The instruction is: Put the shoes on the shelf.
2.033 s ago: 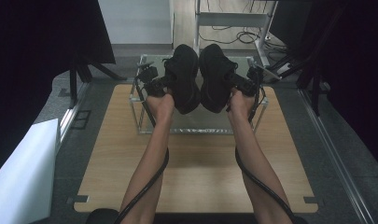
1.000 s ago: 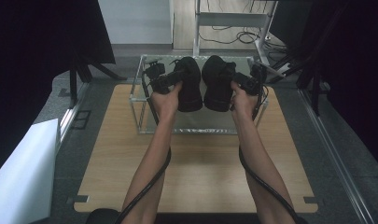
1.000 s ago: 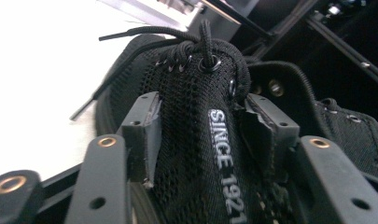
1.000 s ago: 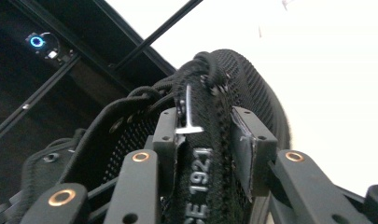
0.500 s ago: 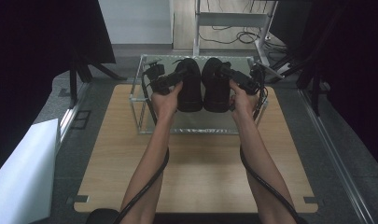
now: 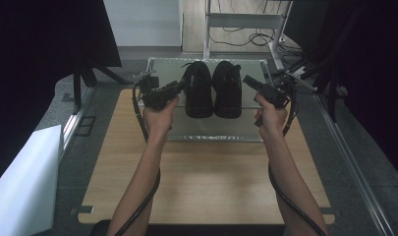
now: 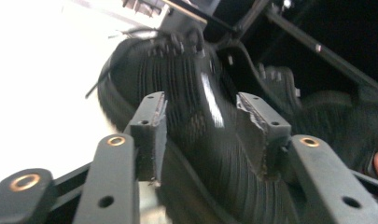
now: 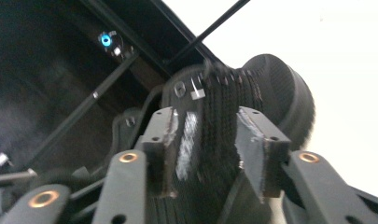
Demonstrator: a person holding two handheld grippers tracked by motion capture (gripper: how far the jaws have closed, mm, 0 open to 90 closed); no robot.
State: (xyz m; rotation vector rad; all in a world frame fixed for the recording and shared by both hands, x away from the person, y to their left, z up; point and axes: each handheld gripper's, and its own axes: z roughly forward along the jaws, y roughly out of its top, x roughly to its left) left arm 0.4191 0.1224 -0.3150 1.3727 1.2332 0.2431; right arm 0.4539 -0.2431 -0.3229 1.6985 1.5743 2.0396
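Note:
Two black shoes stand side by side on a glass-topped rack (image 6: 211,133), the left shoe (image 6: 199,91) and the right shoe (image 6: 228,91), toes toward me. My left gripper (image 6: 181,84) hangs just left of the left shoe, open. In the left gripper view the left gripper (image 7: 205,116) faces the blurred left shoe (image 7: 186,79) just past its pads, which do not press on it. My right gripper (image 6: 246,79) is just right of the right shoe, open. From the right gripper (image 8: 205,126) the right shoe (image 8: 275,88) lies beyond the pads. Both jaws have just been closing, with nothing gripped.
The rack stands at the far end of a wooden table (image 6: 211,182). A white sheet (image 6: 24,182) lies at the left of the table. A metal frame with cables (image 6: 245,22) rises behind the rack. Dark panels flank both sides.
Both hands have let go of the shoes and moved apart, left hand leftward, right hand rightward. The shoes stay on the rack top.

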